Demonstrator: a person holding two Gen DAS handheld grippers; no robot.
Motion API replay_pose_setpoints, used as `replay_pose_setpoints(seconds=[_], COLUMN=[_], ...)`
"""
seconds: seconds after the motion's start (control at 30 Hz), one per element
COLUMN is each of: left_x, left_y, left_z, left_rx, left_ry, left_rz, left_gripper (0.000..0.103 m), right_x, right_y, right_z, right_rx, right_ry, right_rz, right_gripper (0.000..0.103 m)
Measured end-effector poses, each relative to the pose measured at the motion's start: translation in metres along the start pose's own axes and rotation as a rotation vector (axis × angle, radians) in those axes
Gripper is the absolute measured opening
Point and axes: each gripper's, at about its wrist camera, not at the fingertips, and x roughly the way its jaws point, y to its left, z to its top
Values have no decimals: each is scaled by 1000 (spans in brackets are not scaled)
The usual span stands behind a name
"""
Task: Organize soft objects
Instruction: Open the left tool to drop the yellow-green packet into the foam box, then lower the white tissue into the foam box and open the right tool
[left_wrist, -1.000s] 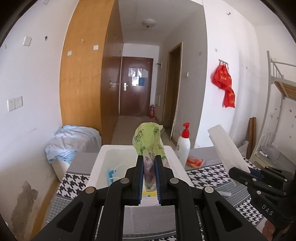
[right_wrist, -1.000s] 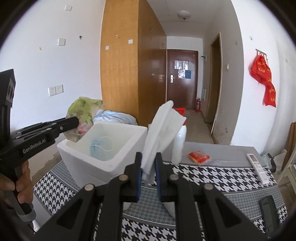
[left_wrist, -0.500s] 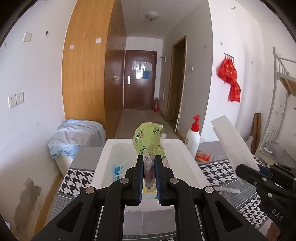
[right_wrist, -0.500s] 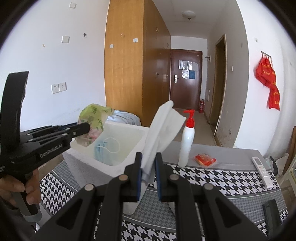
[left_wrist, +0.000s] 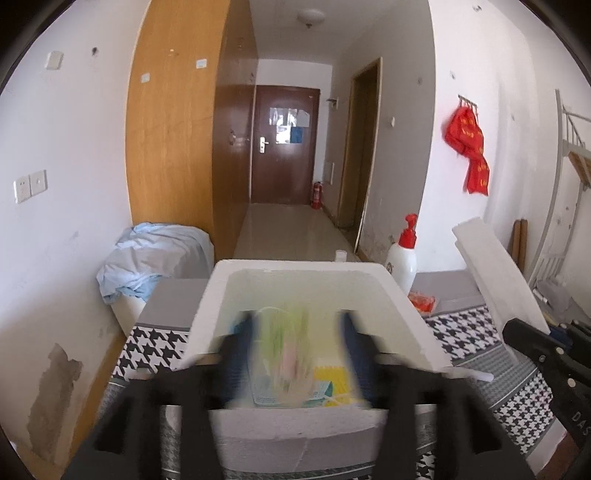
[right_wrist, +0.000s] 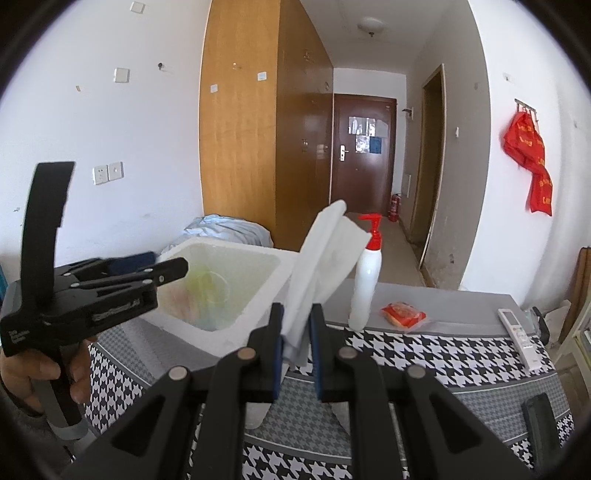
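A white foam box (left_wrist: 413, 321) stands on the houndstooth cloth; it also shows in the right wrist view (right_wrist: 280, 269). My left gripper (left_wrist: 299, 350) hangs over the box, open, its fingers blurred and wide apart. The green plastic bag (left_wrist: 288, 350) is a blurred shape between them, dropping into the box onto a blue face mask (left_wrist: 321, 391) and a yellow item (left_wrist: 332, 380). My right gripper (right_wrist: 297, 332) is shut on a folded white cloth (right_wrist: 325, 258), held upright just right of the box. From the right wrist view the left gripper (right_wrist: 162, 269) shows above the box's left edge.
A white pump bottle with a red top (right_wrist: 365, 280) and a red snack packet (right_wrist: 404, 314) sit behind the box. A white remote (right_wrist: 521, 334) and a dark phone (right_wrist: 541, 417) lie at the right. A blue bundle of bedding (left_wrist: 155, 254) rests left of the table.
My left gripper has opened and let go of the green bag, which is falling into the foam box. The right gripper still holds the white cloth, shifted slightly.
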Motion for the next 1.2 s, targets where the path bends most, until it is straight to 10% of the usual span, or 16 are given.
replay_pose_setpoints(seconds=[0.3,1.2], left_x=[-25,-58], left_y=[17,58], left_z=[1,-13], left_rx=[-29,-45], left_ry=[-81,-134], left_rz=[46,115], left_gripper=[102,102], right_x=[-2,11], right_y=[11,41], right_z=[3,16], right_rx=[-15,-54], right_ry=[-9,-17], right_rz=[18,56], right_gripper=[16,17])
